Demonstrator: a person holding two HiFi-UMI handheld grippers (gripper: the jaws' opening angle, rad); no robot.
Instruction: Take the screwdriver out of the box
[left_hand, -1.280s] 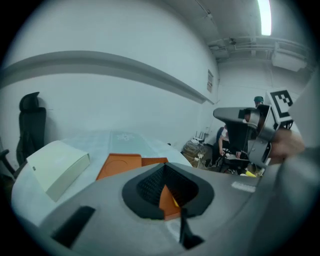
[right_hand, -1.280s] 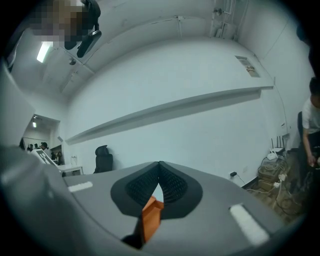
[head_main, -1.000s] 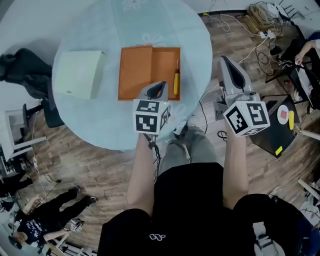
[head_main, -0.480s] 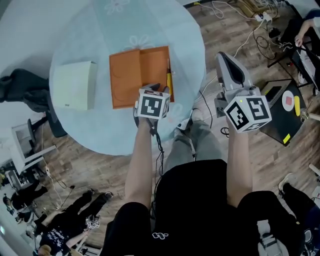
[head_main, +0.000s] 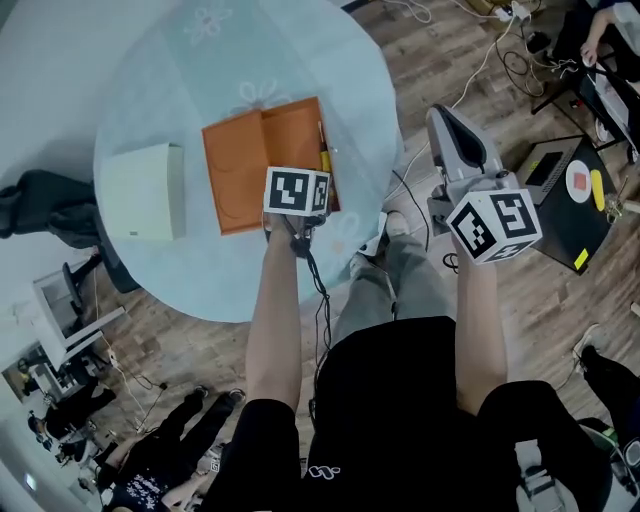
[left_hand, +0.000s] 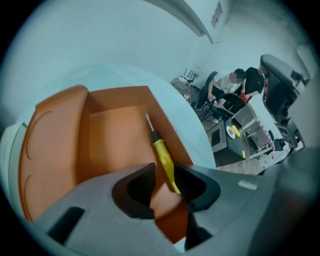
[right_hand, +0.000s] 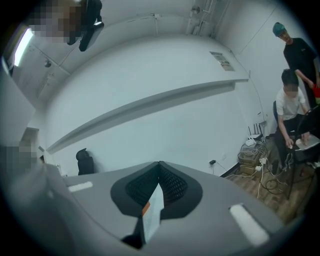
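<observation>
Screwdriver (left_hand: 163, 157) lies beside the box (left_hand: 176, 142) wall, open above.

Black short-sleeved top (head_main: 390, 420) with small white logo (head_main: 317, 473), grey trousers (head_main: 395, 285); grey left hand-held gripper (left_hand: 165, 181) and right hand-held gripper (right_hand: 159, 186), each bearing a white black-marked cube (head_main: 494, 226); black cable (head_main: 318, 290) behind the left

The orange box (head_main: 240, 165) (left_hand: 110, 140) lay open in the upper middle of the head view, its lid folded out to the left and its shallow base to the right. The screwdriver (head_main: 323, 155) (left_hand: 162, 156), with a yellow handle, black collar and thin metal shaft, lay flat inside along the base's right wall, tip toward the frame's top.
</observation>
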